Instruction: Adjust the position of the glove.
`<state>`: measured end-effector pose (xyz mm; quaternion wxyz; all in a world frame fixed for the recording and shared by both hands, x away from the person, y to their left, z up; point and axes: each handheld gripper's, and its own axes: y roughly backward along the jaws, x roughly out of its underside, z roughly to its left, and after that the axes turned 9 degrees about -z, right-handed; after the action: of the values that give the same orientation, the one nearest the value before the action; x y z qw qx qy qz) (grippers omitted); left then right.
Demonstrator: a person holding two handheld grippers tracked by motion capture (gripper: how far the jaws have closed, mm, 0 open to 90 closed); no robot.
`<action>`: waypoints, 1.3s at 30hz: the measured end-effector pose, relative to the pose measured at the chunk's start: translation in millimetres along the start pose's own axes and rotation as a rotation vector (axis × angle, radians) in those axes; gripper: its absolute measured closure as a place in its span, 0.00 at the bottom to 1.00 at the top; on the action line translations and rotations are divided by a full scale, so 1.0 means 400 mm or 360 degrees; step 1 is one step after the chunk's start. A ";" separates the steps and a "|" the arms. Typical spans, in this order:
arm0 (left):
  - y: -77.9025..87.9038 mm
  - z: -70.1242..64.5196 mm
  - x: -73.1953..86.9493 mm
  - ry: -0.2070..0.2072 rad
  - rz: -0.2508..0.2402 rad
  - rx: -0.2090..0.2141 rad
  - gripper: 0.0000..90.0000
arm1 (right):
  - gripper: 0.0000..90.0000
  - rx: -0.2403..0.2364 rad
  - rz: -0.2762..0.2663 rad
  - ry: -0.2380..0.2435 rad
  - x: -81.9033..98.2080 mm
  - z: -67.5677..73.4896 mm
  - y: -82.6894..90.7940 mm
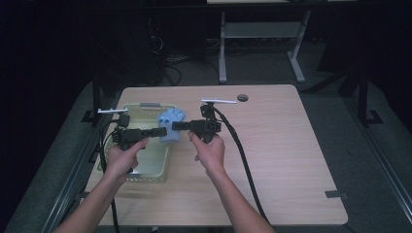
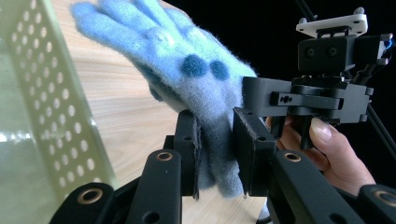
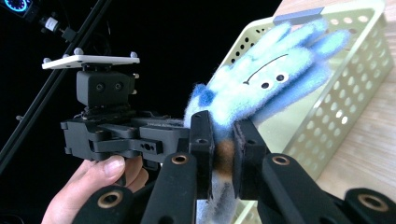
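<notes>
Both grippers have the blue fuzzy glove (image 1: 171, 127) pinched between them, in the air at the right rim of the pale green perforated basket (image 1: 145, 171), which sits toward the left edge of the table (image 1: 291, 160).

Left gripper (image 1: 160, 131): jaws clenched on the glove's cuff end. Its own view has the pads biting the fabric (image 2: 212, 149) from both sides, with the glove's fingers fanning up and away toward the basket wall (image 2: 51, 107).

Right gripper (image 1: 176, 124): jaws also clamped on the cuff, from the opposite side. In its own view the glove (image 3: 266, 84) rises above the pads, printed eyes and mouth facing the camera, basket (image 3: 345, 88) behind it.

Key relation: the two grippers point at each other nose to nose, both on the same short stretch of cuff. The glove's long axis runs upward and toward the table's far edge, away from both sets of jaws, so the finger end hangs free. Neither hand is clearly nearer; they meet roughly on the basket's right rim, left hand (image 1: 124, 158) over the basket, right hand (image 1: 210, 151) over bare table.

Judgement: the next move probably turns on which side releases. Letting go on the right would leave the glove over the basket.
</notes>
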<state>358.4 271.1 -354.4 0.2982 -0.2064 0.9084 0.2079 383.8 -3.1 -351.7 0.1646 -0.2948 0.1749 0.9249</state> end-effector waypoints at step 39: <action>0.139 0.097 -0.023 0.0041 -0.0013 -0.0090 0.79 | 0.89 -0.0061 0.0099 -0.0019 0.030 0.036 -0.176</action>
<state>355.4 338.9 -363.1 0.2813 -0.2211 0.9051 0.2297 396.3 67.8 -364.0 0.1312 -0.2868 0.1651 0.9345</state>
